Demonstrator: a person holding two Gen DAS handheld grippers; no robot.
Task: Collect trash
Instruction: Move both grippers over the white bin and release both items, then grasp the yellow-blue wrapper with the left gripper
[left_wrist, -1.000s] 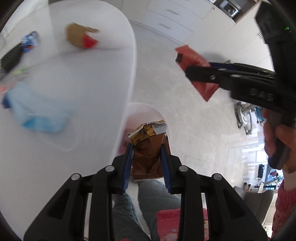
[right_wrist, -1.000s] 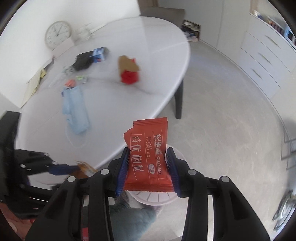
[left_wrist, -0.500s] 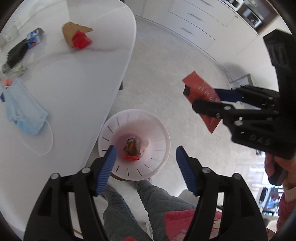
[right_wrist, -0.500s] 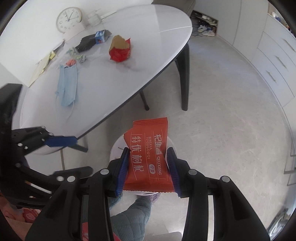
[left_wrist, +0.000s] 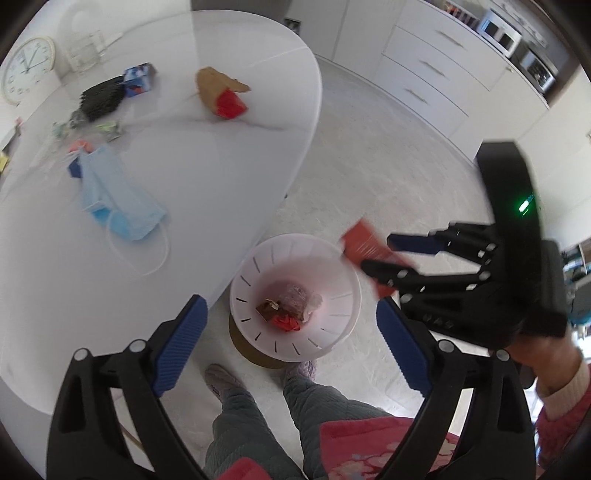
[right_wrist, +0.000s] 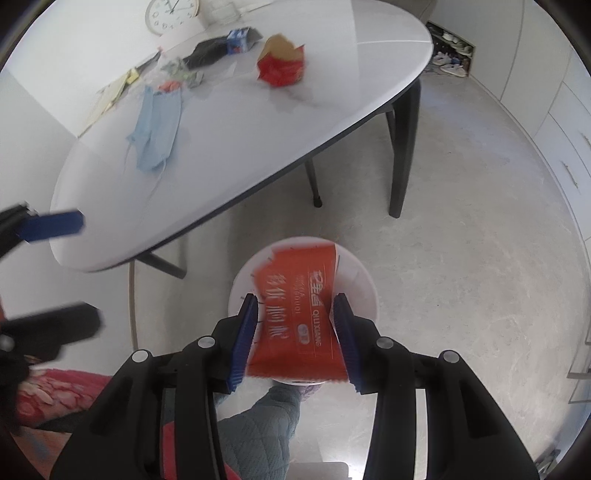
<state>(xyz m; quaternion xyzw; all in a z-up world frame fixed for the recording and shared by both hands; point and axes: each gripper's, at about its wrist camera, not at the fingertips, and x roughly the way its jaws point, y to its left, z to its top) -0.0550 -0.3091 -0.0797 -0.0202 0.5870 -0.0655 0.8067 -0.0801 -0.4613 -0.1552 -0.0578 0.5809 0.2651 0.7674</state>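
The left gripper stands with its blue pads spread wide and nothing between them — its jaws have just been opening, and the brown wrapper it was clamping a second ago now lies at the bottom of the white bin, among a red scrap and a pale crumpled wad. That piece of trash counts as delivered, and the left tool has drawn up and back so the whole mouth of the bin shows beneath it. The right gripper is closed on the red snack packet, the pads pressing its two long edges; its grip is unchanged from the earlier frames, but it has come down, so that in its own view the packet now hangs directly over the bin's white rim instead of beside the table edge. From the left wrist view the same packet sits just at the bin's right lip, blurred by motion. Judging from this, the packet only needs releasing to fall in. Further out, the white table holds more to collect: a blue face mask, a torn brown-and-red carton, a black item with a small blue box beside it, and some small scraps near the wall — so the task looks well short of finished.
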